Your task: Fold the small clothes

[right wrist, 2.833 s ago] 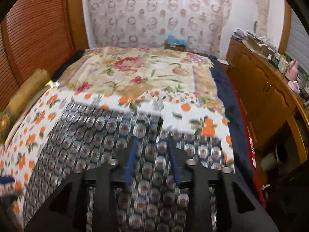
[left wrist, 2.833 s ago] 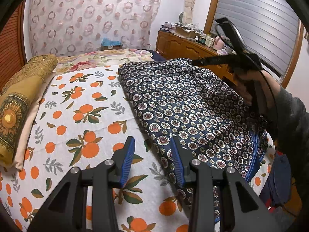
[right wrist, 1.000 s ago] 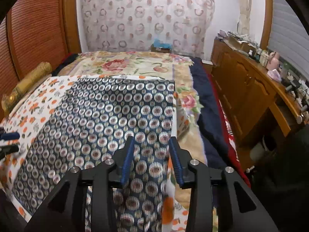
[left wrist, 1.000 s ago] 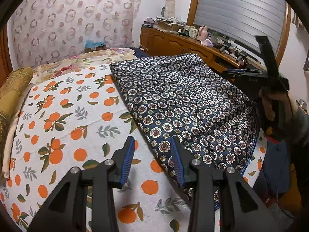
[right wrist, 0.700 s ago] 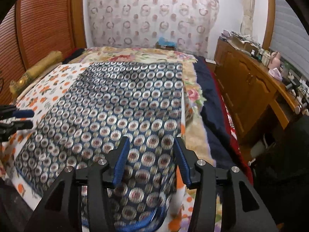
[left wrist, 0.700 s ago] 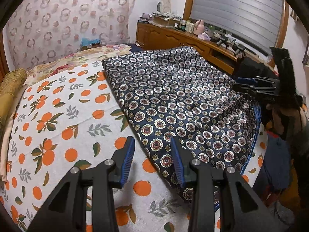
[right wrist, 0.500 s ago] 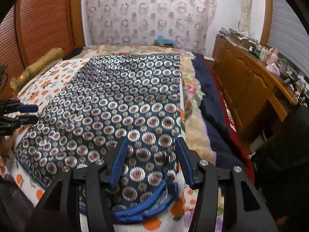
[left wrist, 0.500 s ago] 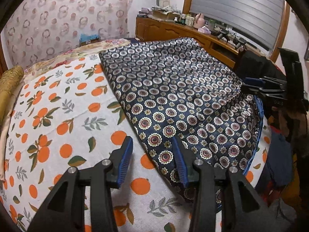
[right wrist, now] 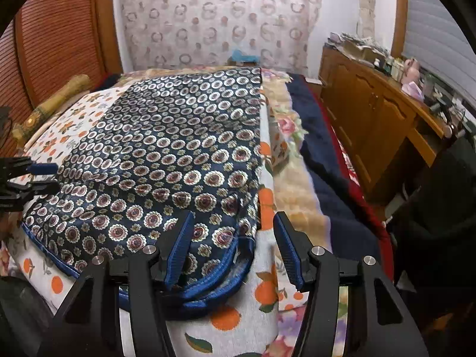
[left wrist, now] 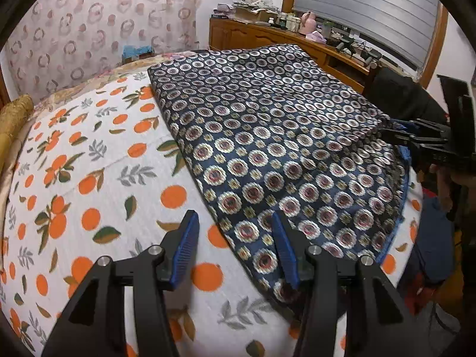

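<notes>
A navy garment (left wrist: 267, 125) with ringed flower print and blue trim lies flat and folded on the orange-print bedsheet (left wrist: 89, 163). My left gripper (left wrist: 234, 223) hovers over its near left edge with jaws opening; the cloth lies under the right finger, not pinched. In the right wrist view the garment (right wrist: 166, 148) spreads ahead, and my right gripper (right wrist: 234, 223) stands over its blue-trimmed near corner, jaws opening, pads clear of the cloth. The right gripper (left wrist: 395, 132) also shows at the garment's right edge, and the left gripper (right wrist: 55, 177) at its left edge.
A wooden dresser (right wrist: 372, 104) loaded with small items runs along the bed's right side. A gold pillow (left wrist: 12, 119) lies at the left. A navy blanket (right wrist: 327, 178) hangs at the bed's right edge. A patterned curtain (left wrist: 104, 23) covers the far wall.
Both grippers came down toward the bed's near edge, the right one moving more. Their jaws widened and the garment's near edge now lies loose on the sheet.
</notes>
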Action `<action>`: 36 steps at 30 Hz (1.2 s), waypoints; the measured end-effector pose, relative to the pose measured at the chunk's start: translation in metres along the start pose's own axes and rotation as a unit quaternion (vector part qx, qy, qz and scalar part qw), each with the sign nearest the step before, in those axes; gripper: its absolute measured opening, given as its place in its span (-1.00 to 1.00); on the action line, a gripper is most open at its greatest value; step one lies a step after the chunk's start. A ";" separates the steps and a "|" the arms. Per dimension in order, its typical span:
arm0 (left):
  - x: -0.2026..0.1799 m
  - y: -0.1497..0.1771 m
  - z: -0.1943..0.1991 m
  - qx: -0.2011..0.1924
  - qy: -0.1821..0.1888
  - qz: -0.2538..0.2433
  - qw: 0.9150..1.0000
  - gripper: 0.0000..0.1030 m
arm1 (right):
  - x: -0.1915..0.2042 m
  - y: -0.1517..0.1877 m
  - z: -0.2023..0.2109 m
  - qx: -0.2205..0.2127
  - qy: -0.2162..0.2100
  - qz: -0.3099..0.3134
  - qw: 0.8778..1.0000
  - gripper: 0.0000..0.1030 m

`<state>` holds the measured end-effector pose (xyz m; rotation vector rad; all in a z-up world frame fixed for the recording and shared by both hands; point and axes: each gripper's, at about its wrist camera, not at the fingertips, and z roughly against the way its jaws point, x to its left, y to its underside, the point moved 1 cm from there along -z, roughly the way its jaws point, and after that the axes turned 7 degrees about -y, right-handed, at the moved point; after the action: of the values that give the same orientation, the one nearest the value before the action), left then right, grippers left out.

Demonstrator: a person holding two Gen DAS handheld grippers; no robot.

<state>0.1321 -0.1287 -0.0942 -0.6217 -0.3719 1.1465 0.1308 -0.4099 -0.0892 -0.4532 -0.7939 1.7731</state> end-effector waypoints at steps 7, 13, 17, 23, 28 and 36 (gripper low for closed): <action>-0.004 0.013 0.011 0.005 0.022 0.002 1.000 -0.03 | -0.005 0.007 0.003 0.006 -0.006 -0.014 1.000 0.10; -0.009 0.022 0.020 0.010 0.041 -0.004 0.999 -0.24 | -0.001 0.015 0.003 0.015 -0.016 -0.021 1.000 0.10; -0.013 0.027 0.023 0.008 0.047 -0.006 0.999 -0.40 | 0.002 0.020 0.004 0.020 -0.017 -0.021 0.999 0.10; -0.015 0.028 0.024 0.007 0.049 -0.004 0.999 -0.40 | 0.003 0.025 0.005 0.027 -0.022 -0.027 0.999 0.10; -0.016 0.028 0.024 0.005 0.052 -0.004 0.999 -0.40 | 0.003 0.025 0.003 0.021 -0.030 -0.033 0.999 0.00; -0.016 0.028 0.027 -0.003 0.072 0.000 0.997 -1.00 | 0.014 0.022 0.000 0.017 -0.057 -0.022 0.998 -0.85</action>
<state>0.0905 -0.1287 -0.0904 -0.7054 -0.2510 1.0937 0.1106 -0.4006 -0.1037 -0.3120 -0.8450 1.7800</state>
